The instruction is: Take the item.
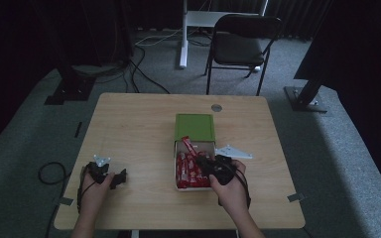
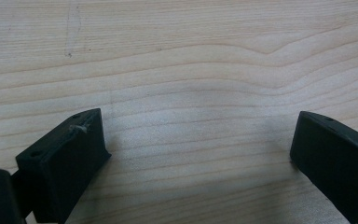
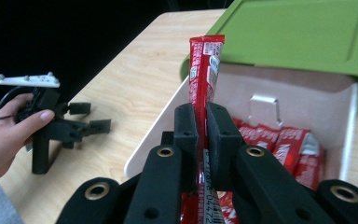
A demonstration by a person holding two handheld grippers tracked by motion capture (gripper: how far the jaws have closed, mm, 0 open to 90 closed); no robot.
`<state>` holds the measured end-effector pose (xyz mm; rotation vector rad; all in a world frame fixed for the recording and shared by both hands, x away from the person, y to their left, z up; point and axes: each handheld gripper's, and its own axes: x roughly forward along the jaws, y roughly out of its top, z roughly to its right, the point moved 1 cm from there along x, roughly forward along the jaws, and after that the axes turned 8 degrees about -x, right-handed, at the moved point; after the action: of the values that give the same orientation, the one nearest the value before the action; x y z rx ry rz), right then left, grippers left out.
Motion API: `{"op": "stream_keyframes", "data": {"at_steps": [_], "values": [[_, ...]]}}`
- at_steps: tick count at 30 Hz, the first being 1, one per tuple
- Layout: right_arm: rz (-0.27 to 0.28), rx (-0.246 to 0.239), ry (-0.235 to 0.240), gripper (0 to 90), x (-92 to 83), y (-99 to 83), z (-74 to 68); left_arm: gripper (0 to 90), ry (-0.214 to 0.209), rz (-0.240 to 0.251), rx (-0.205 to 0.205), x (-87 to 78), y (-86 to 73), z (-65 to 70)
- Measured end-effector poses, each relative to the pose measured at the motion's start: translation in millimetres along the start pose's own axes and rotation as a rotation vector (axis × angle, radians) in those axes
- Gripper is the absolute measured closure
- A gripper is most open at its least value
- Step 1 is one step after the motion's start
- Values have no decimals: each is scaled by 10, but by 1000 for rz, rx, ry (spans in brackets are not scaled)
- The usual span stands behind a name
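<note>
Your right gripper (image 3: 201, 128) clamped on red snack bar (image 3: 204, 70) mid-length: light, crinkly, slippery wrapper, crushable; grip gently. Left gripper (image 2: 196, 154) apart, resting near surface's left front edge.

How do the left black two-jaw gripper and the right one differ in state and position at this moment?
The left gripper has its jaws wide apart with nothing between them; the right gripper is clamped on a red snack stick packet. The left sits over the bare light wooden table; the right is above the white box with a green lid. Both are hand-held.
</note>
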<state>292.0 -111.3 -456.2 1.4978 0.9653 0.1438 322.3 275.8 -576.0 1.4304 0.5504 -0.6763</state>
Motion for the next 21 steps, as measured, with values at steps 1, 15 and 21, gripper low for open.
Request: {"op": "stream_keyframes", "data": {"at_steps": [1,15,21], "values": [[4,0,-3,836,-8,10,21,41,0,0,0,0,0,0],[51,19,-72,836,-145,114,264,41,0,0,0,0,0,0],[64,26,-111,836,-221,116,386,42,0,0,0,0,0,0]]}}
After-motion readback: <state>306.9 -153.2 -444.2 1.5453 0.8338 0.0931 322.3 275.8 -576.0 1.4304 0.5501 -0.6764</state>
